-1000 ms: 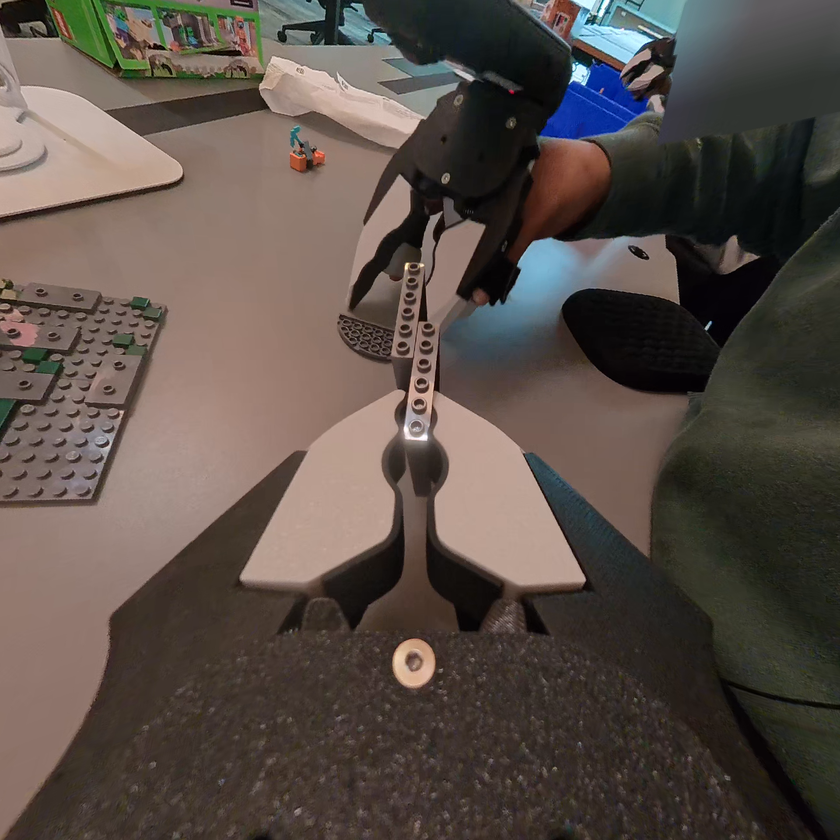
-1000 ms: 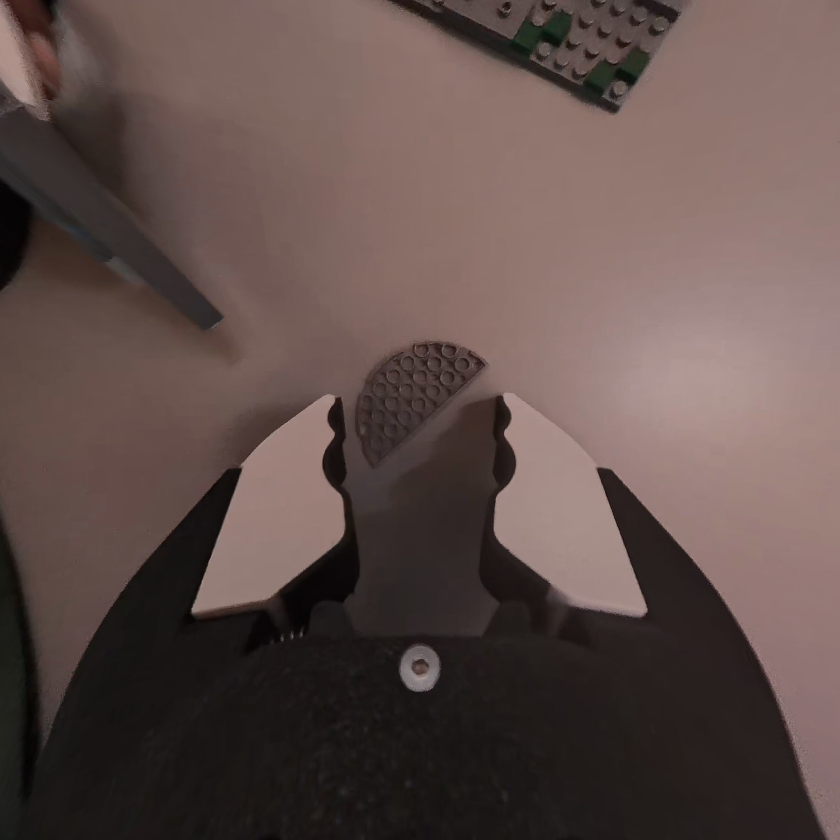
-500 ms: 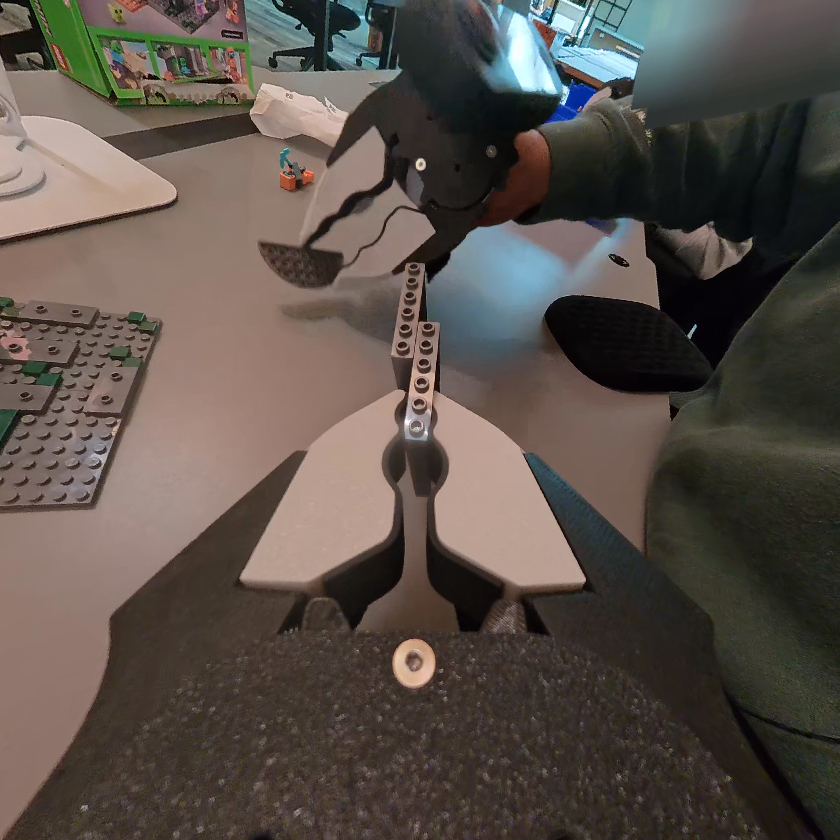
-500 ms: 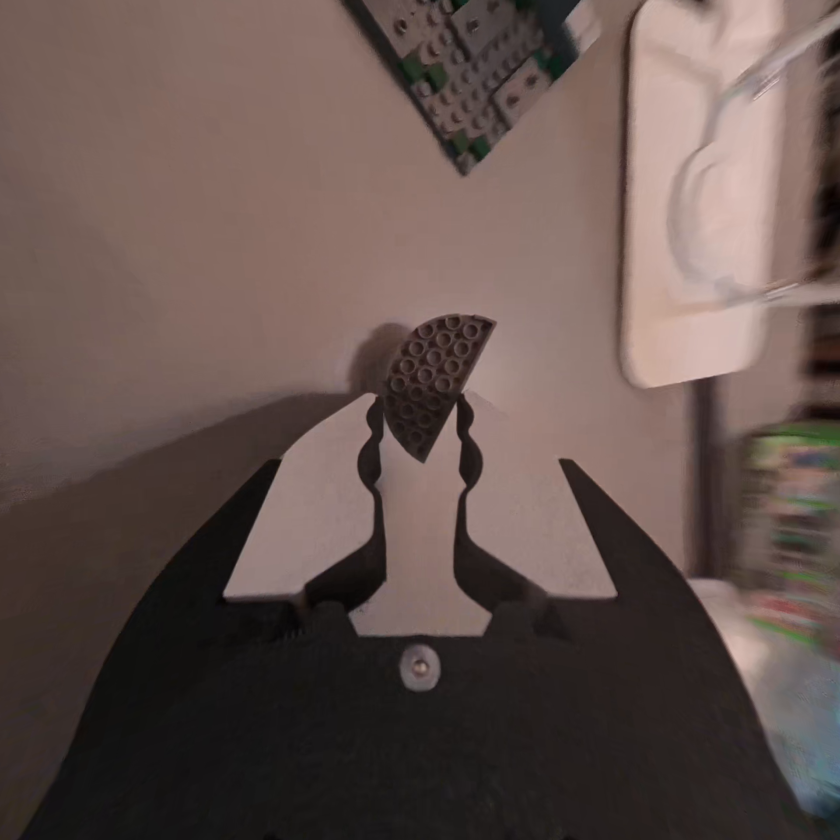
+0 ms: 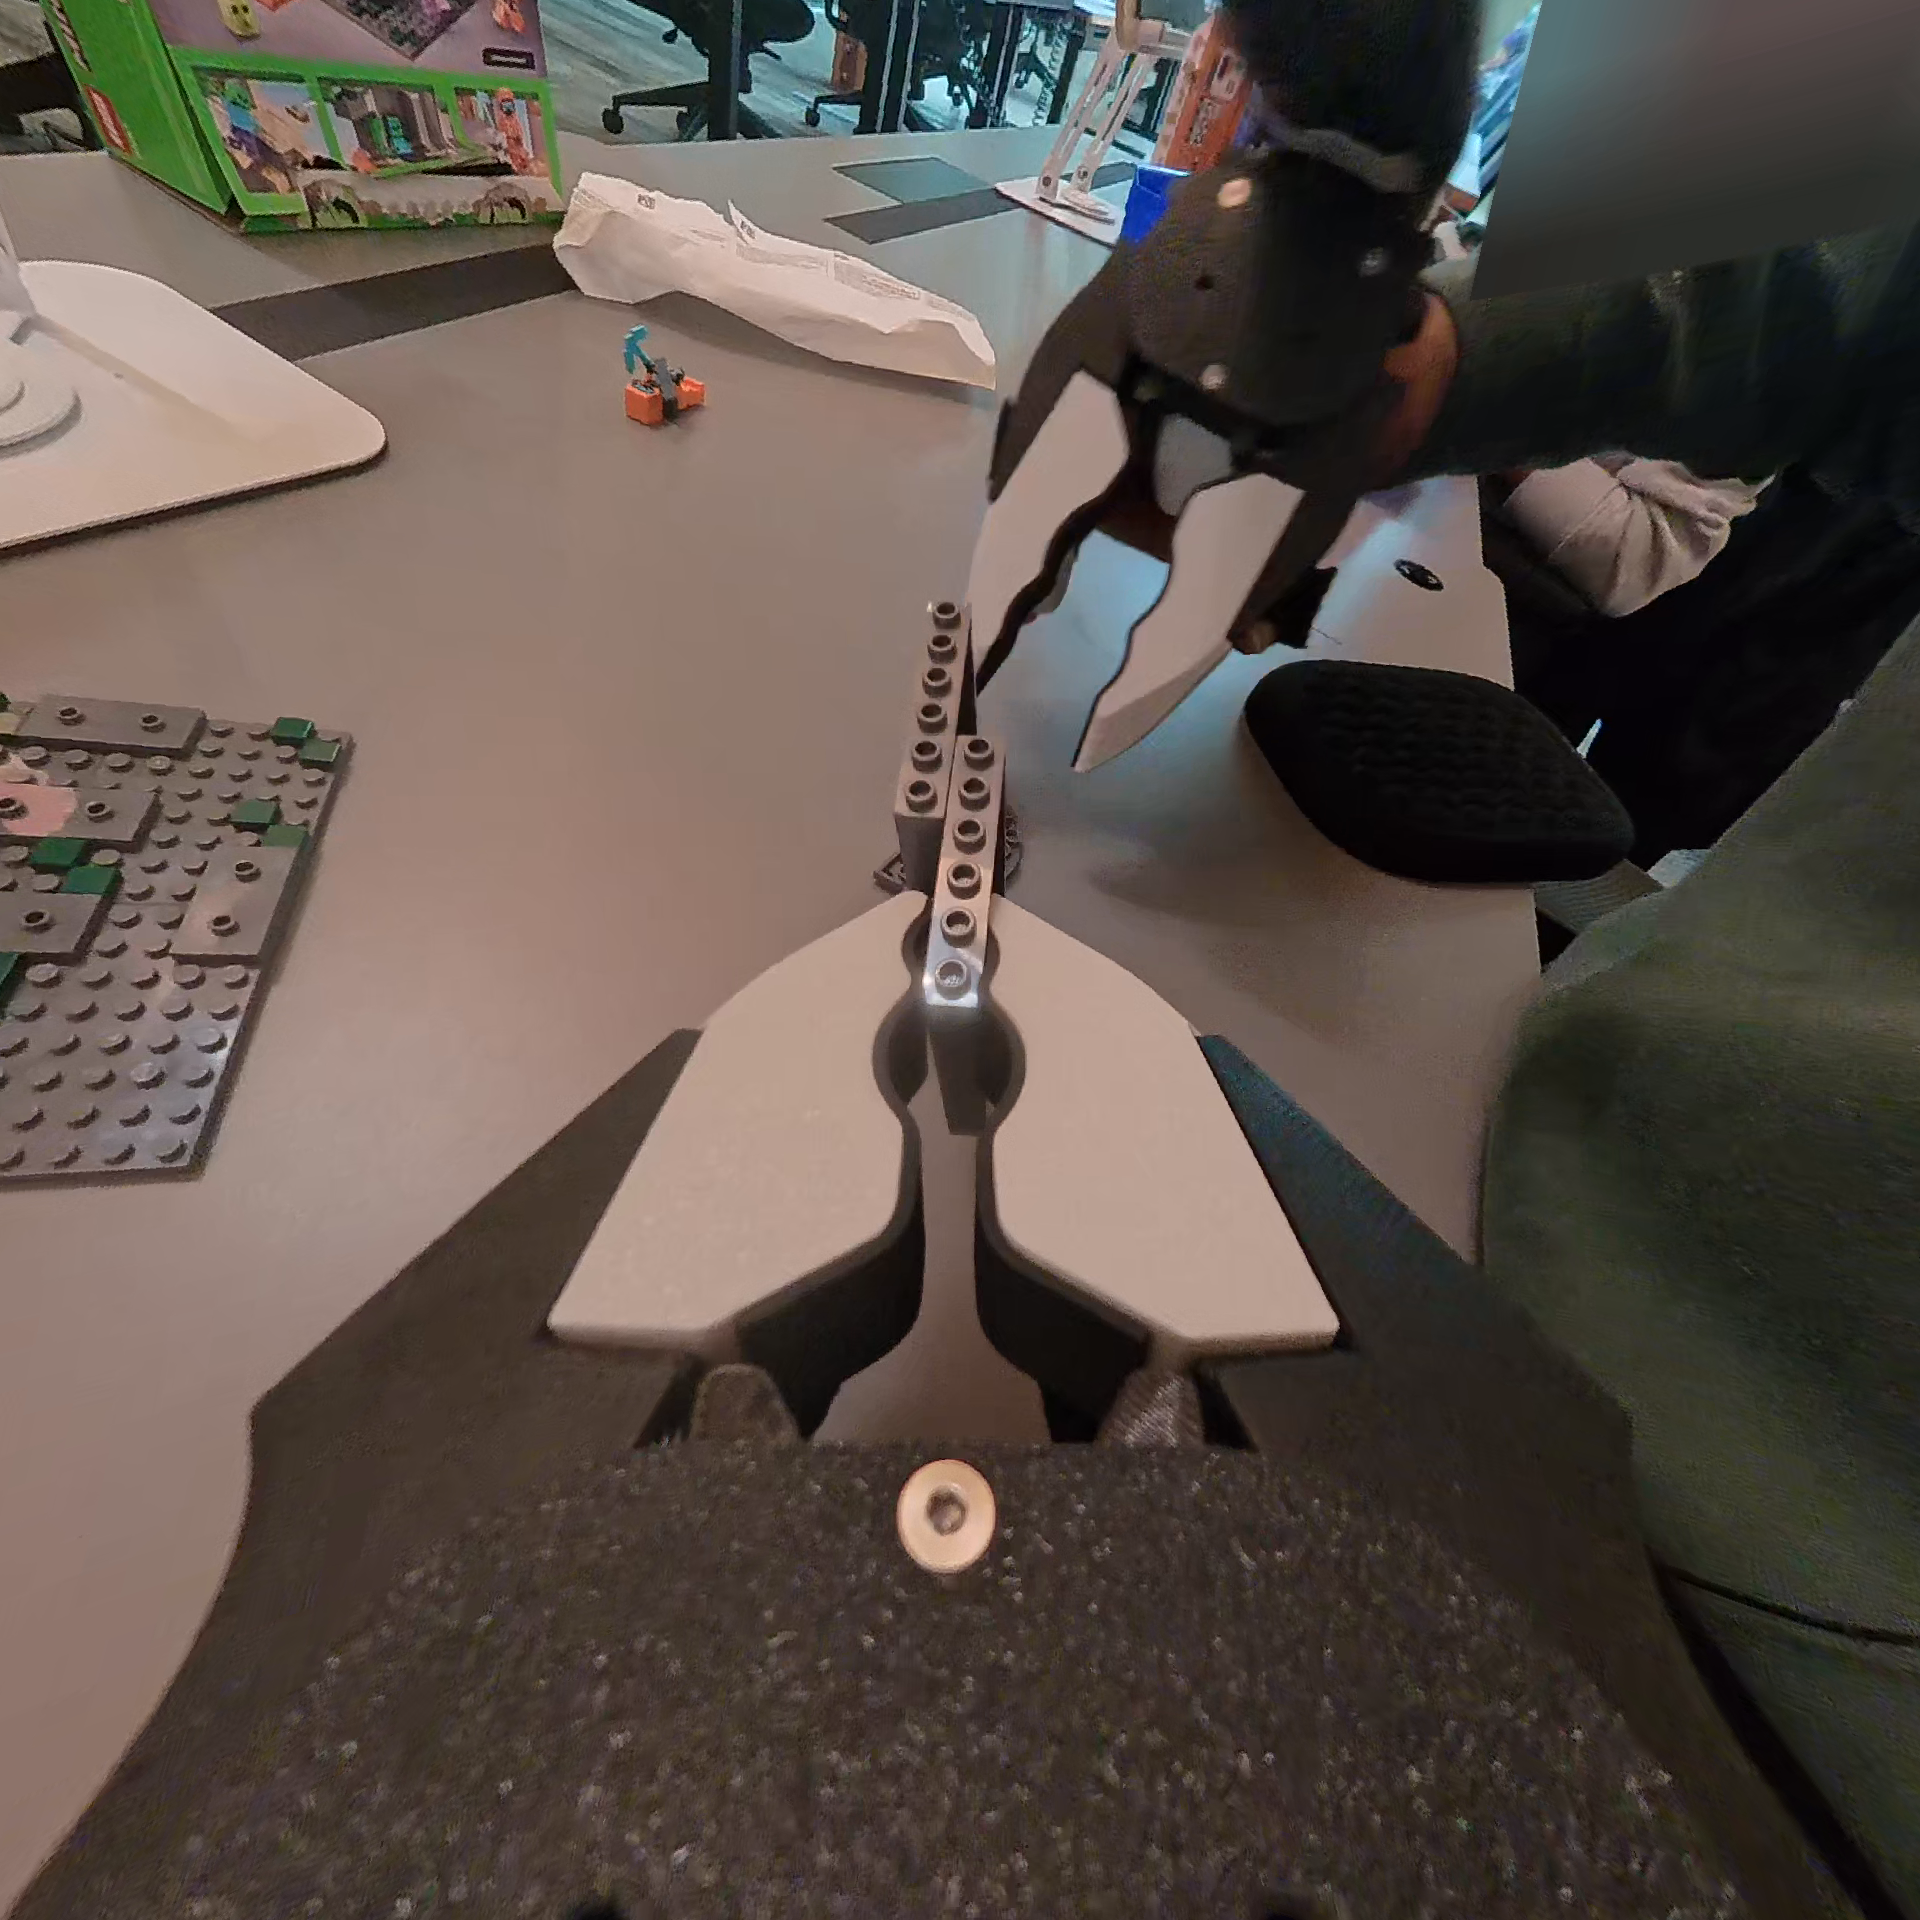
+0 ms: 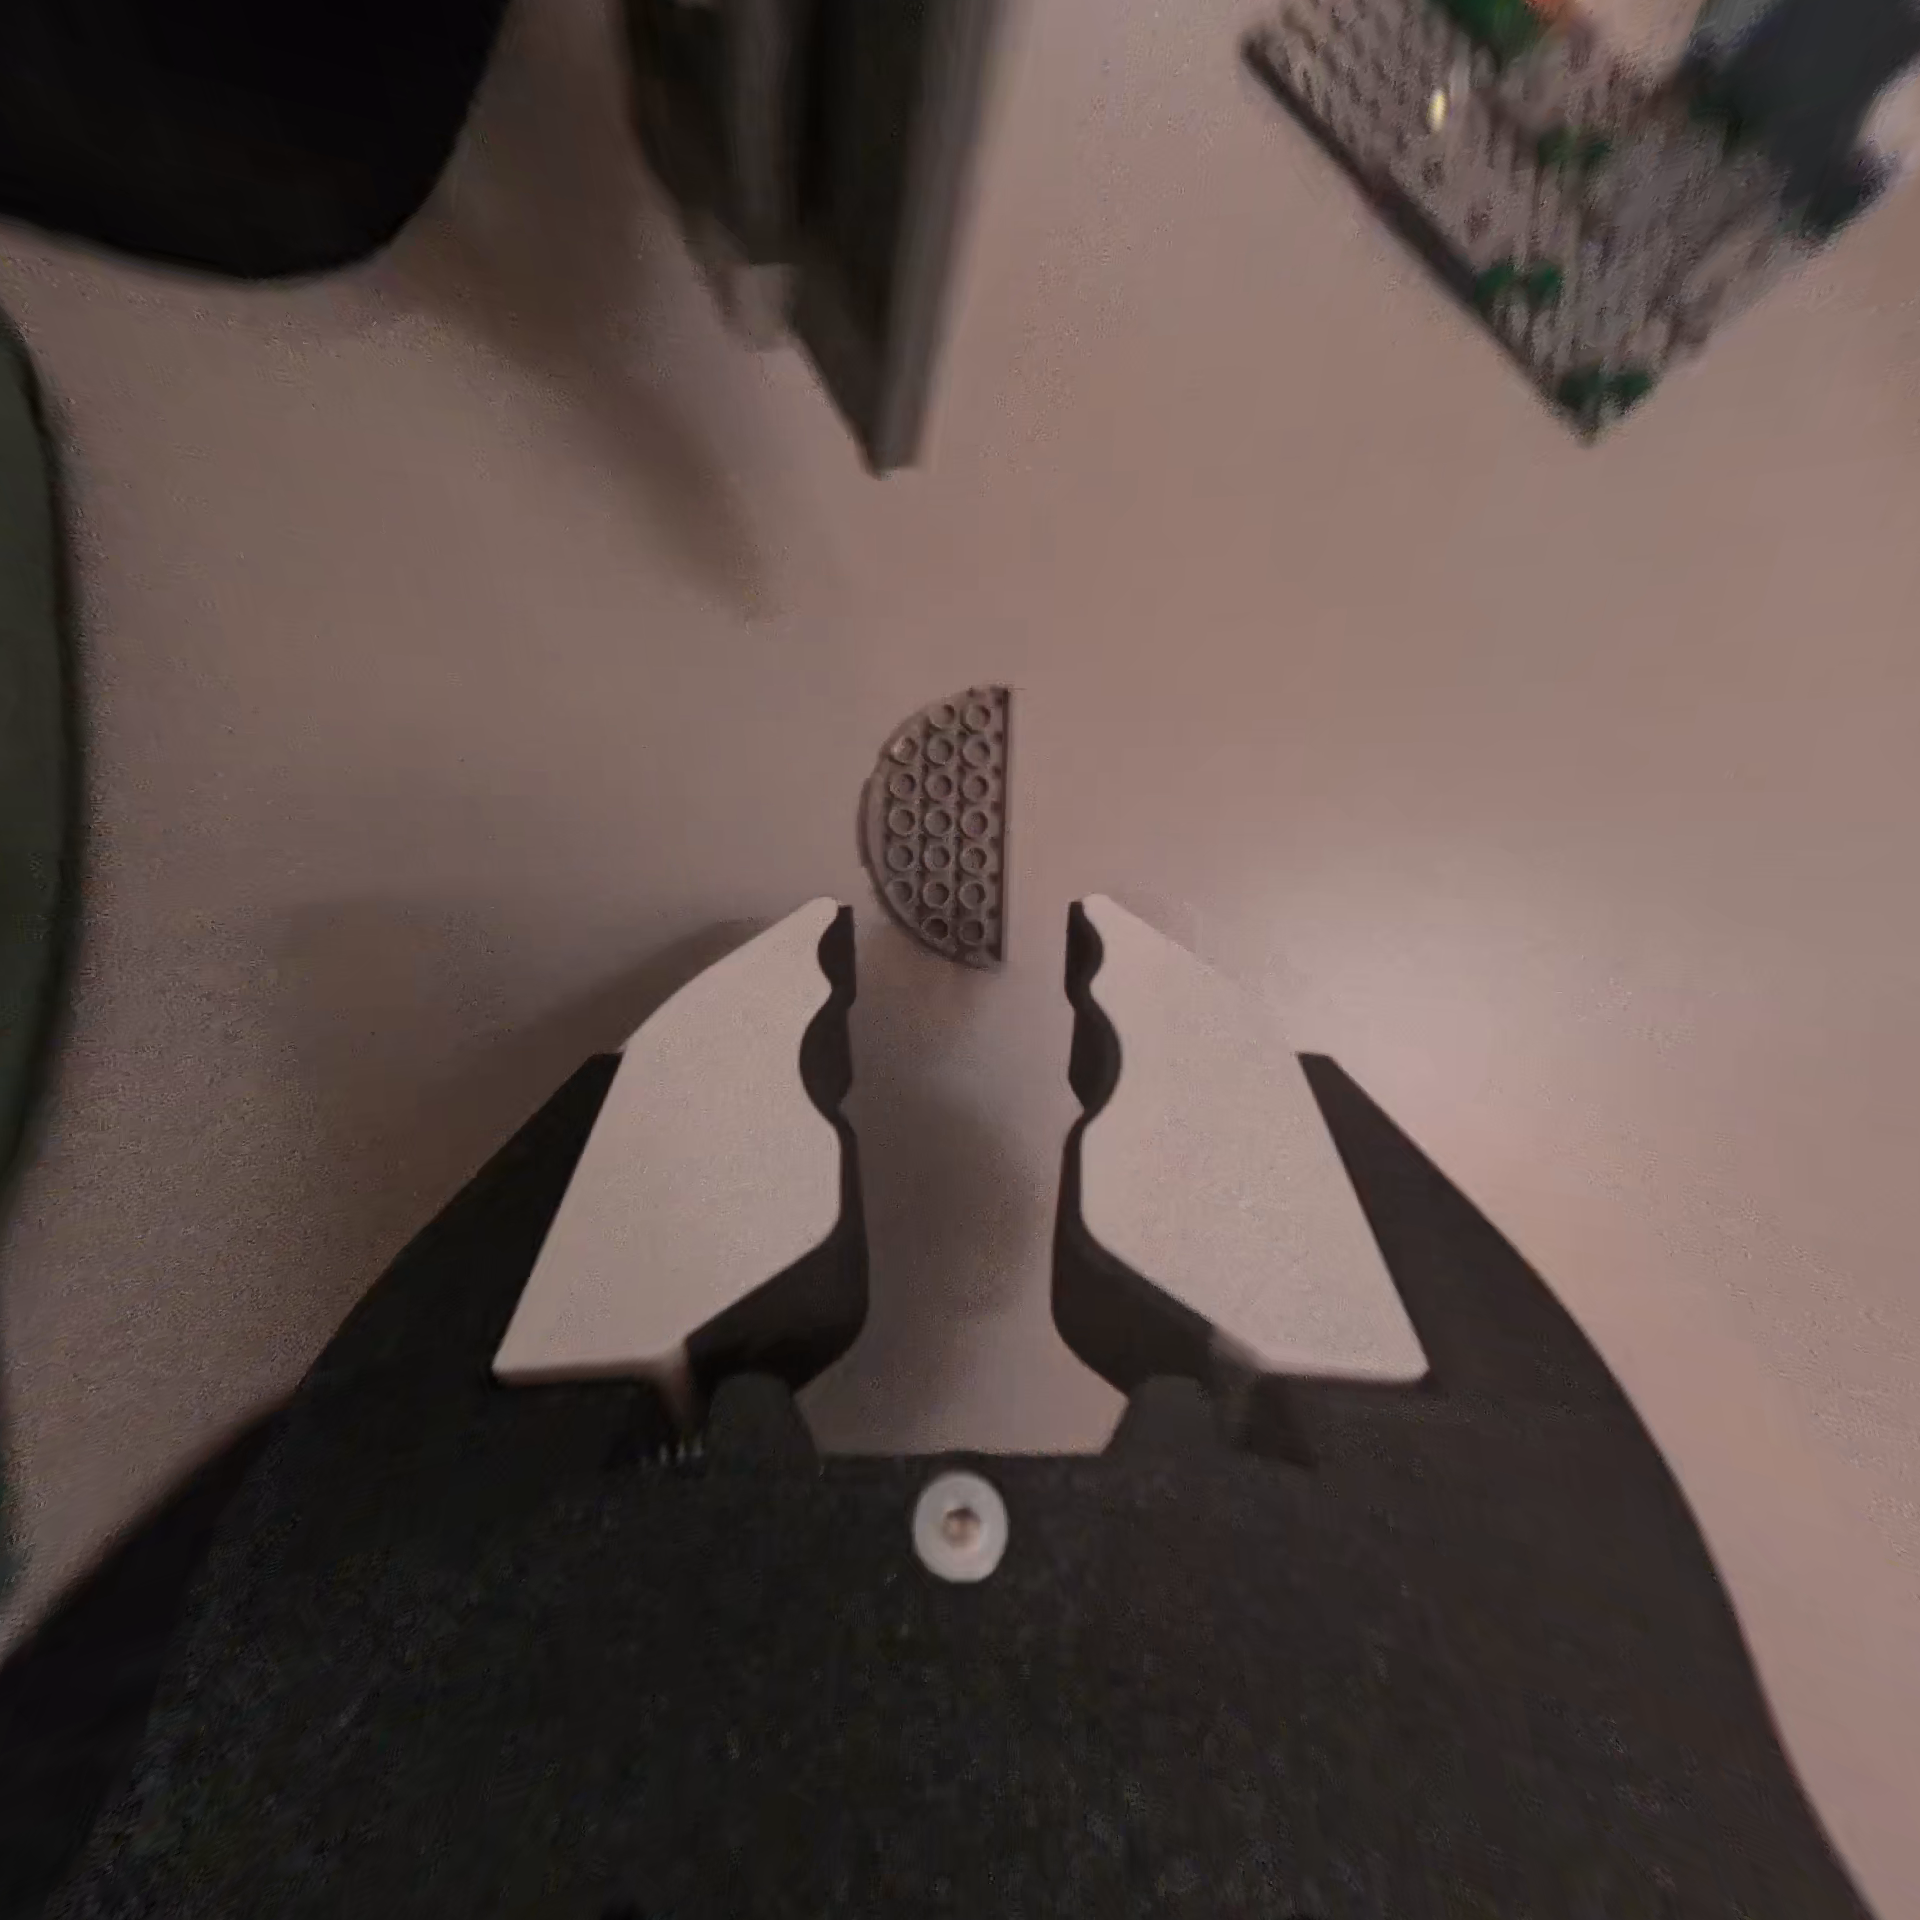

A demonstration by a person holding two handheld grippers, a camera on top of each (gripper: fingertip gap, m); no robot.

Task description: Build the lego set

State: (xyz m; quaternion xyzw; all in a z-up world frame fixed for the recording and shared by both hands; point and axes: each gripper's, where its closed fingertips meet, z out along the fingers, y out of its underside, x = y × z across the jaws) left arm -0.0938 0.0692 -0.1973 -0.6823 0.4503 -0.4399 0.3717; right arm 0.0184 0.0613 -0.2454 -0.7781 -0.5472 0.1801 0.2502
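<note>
My left gripper (image 5: 951, 914) is shut on a grey stepped beam of two long bricks (image 5: 961, 831), studs up, sticking forward above the table. My right gripper (image 6: 961, 914) is open and empty; it also shows in the left wrist view (image 5: 1034, 722), hovering just right of the beam's far end. A grey half-round plate (image 6: 951, 831) lies on the table just beyond the right fingertips, its underside up. In the left wrist view only its edge (image 5: 891, 871) peeks out under the beam. The grey studded baseplate (image 5: 135, 935) with green tiles lies at the left.
A green set box (image 5: 312, 104) and a white paper bag (image 5: 769, 281) lie at the back. A small orange figure (image 5: 660, 390) stands mid-table. A white stand base (image 5: 156, 416) is at the far left. A black chair armrest (image 5: 1434, 769) and a person's green sleeve are at the right. There is about 12 cm between the tips of the two grippers. The grey studded baseplate (image 5: 135, 935) is about equally far from each gripper, around 20 cm. Seen from the right wrist view (image 6: 1487, 111) as well.
The right gripper closed on the half-round plate, lifted and swung it left, then set it back on the table turned and opened. The left gripper held still.
</note>
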